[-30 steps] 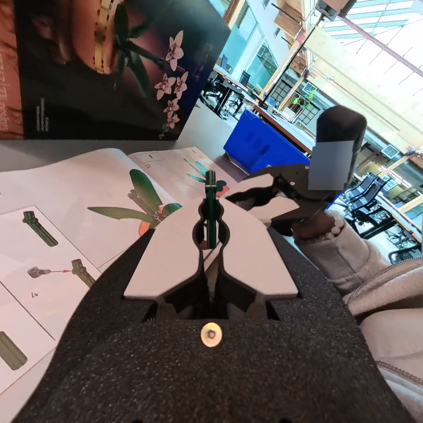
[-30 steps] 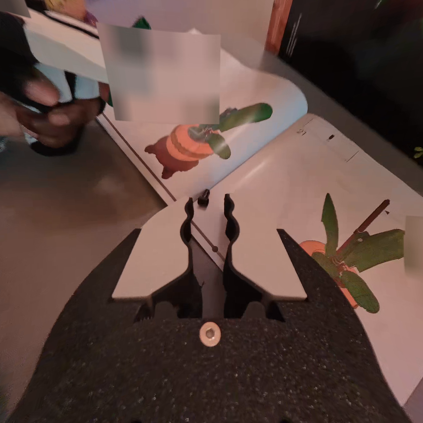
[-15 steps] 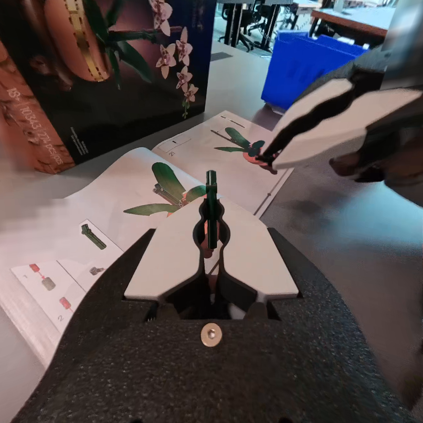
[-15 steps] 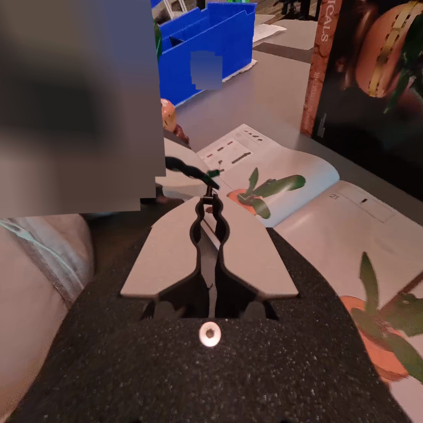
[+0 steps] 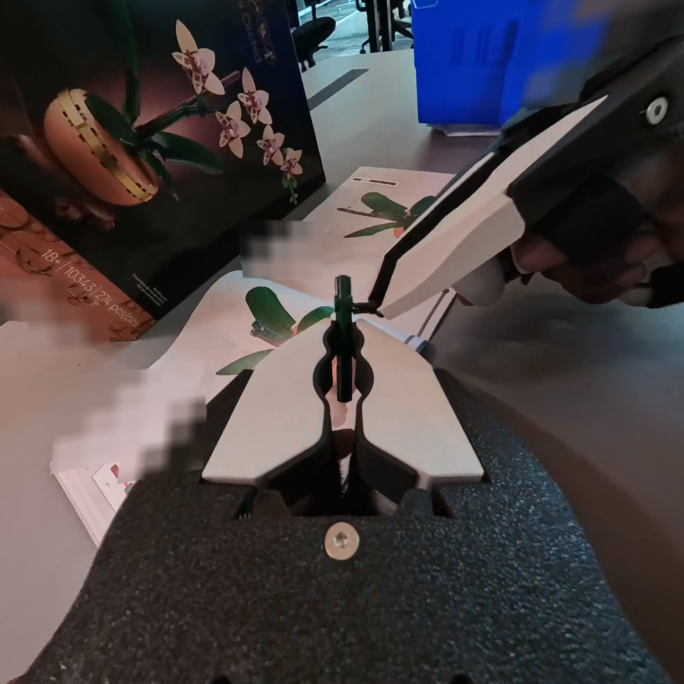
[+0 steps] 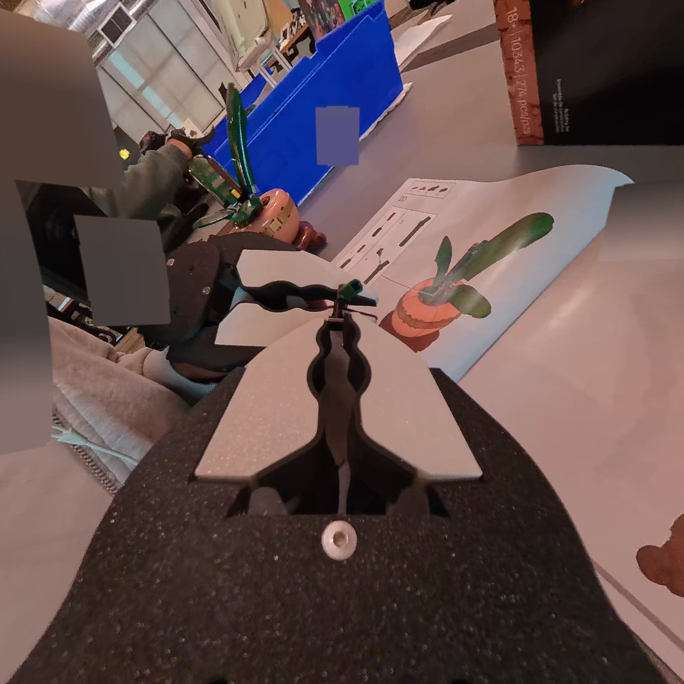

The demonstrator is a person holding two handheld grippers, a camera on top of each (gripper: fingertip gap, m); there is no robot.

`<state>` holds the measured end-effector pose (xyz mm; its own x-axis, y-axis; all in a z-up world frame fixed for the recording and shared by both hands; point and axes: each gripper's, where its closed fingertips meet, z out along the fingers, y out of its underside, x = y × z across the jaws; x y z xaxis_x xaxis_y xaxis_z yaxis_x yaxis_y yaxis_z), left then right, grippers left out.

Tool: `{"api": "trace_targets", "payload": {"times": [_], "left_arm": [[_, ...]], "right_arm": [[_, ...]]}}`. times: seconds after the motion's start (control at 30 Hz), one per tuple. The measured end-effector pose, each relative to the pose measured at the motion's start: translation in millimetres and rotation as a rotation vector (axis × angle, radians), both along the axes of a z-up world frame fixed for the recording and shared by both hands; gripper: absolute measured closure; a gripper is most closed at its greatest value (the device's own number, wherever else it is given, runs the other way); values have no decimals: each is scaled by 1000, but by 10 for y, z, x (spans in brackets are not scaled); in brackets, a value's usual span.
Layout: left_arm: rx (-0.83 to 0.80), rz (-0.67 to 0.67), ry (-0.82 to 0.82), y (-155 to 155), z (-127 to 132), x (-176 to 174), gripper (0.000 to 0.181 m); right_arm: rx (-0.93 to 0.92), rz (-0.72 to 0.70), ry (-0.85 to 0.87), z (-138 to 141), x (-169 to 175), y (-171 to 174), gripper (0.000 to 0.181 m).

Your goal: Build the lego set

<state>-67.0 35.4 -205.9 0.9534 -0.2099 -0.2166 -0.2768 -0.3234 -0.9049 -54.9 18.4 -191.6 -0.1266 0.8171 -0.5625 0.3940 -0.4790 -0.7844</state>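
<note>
The left gripper clamps a dark green stem piece upright above the open instruction booklet; the right gripper pinches a small black pin touching the stem's side

Both views dim and warm-tinted, pinkish cast on the open booklet. Daylight through far windows (upper left, right wrist view). Glare streaks on glossy pages. Right tool motion-blurred at its rear. Wide-angle bending at edges; soft shadows on surface.
</note>
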Motion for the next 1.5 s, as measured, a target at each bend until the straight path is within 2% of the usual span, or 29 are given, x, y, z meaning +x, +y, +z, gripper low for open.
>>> {"api": "trace_targets", "payload": {"times": [0.17, 0.3, 0.43, 0.6, 0.67, 0.77, 0.97, 1.03, 1.23, 1.5], "left_arm": [[-5, 7, 6, 2, -9, -1, 175], [-25, -7, 5, -1, -36, 10, 175], [-50, -26, 75, -5, -98, 19, 175], [-67, -22, 114, -3, -140, 21, 176], [-94, -19, 34, 5, -144, 34, 176], [-116, -18, -235, 33, -57, 69, 176], [-244, -61, -662, -98, -70, 238, 176], [-306, -77, -742, -184, -122, 308, 175], [-359, -59, -653, -240, -269, 348, 176], [-340, -37, -509, -246, -297, 367, 176]], "right_arm": [[16, -51, 22, -20, -7, 26, 175], [93, -74, 24, -35, -2, 47, 175], [265, -98, 22, -68, 14, 67, 176], [298, -127, 15, -86, 11, 90, 176], [322, -166, 62, -51, -5, 108, 176], [411, -211, 119, 69, -36, 139, 176], [529, -89, -43, -17, 58, 22, 176], [546, -41, -122, -87, 111, -51, 176], [570, -15, -278, -192, 167, -80, 176], [543, -31, -290, -182, 205, -99, 176]]}}
